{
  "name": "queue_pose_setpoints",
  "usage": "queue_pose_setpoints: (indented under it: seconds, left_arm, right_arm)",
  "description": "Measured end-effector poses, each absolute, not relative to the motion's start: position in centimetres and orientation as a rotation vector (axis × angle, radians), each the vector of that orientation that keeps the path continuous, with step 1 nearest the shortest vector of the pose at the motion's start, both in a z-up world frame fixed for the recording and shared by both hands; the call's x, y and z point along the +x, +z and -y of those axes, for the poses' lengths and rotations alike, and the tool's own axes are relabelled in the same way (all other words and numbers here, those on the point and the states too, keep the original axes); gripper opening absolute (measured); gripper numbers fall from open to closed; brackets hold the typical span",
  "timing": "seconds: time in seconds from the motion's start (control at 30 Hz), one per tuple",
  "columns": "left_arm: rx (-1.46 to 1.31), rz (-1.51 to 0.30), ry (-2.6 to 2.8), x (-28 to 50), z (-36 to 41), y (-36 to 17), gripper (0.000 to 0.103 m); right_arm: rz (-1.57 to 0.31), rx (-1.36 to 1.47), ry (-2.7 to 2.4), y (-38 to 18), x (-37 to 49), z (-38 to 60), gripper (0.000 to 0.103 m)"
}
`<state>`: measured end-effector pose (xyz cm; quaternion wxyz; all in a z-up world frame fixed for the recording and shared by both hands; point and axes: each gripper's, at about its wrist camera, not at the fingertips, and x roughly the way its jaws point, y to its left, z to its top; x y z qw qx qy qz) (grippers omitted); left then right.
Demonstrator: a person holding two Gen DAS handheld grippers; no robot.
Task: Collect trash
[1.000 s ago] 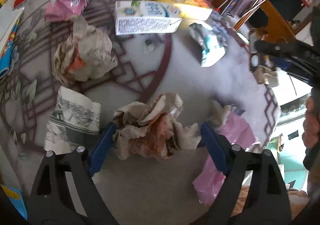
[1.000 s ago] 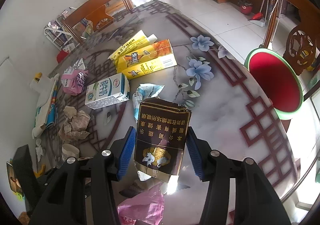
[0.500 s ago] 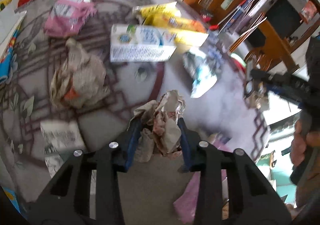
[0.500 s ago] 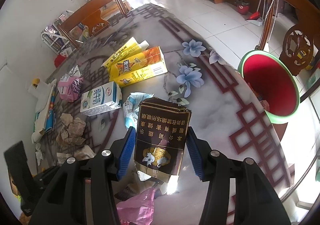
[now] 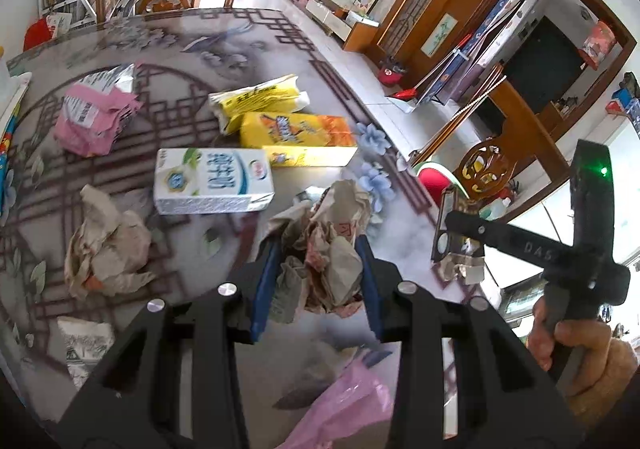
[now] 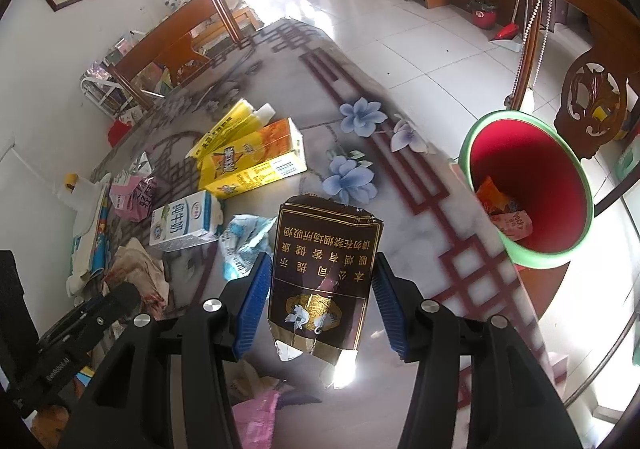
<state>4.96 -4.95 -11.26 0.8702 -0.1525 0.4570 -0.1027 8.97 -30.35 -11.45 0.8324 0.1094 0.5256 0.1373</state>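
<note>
Nearest, the left gripper [image 5: 316,285] has its blue pads pressed against a crumpled brown paper wad [image 5: 324,249], lifted clear of the patterned table [image 5: 248,45]; its jaws closed onto the wad within the last second. Beside it, the right gripper [image 6: 320,301] clamps a flattened dark cigarette pack [image 6: 324,273] upright between its pads. Beyond, a white milk carton [image 5: 212,181], a yellow box [image 5: 296,133] and a second paper wad [image 5: 108,245] lie on the table. Farther right, past the table edge, stands a red bin with a green rim [image 6: 532,185], wrappers visible inside.
</note>
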Motion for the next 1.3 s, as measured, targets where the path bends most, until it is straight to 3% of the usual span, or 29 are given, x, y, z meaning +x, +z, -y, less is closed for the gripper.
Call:
queue_pose_setpoints:
  seconds: [0.77,1.3]
  left_arm:
    - [-0.325,-0.949,-0.244,10.9,12.9,-10.3,0.037]
    - [-0.253,-1.031,-0.462,18.1,26.9,-11.7,0.037]
  right_arm:
    - [-1.124,0.291,0.263,-12.4,14.4,38.5,0.050]
    - [-1.092,0.431,0.114,-13.0,16.0,51.0,0.050]
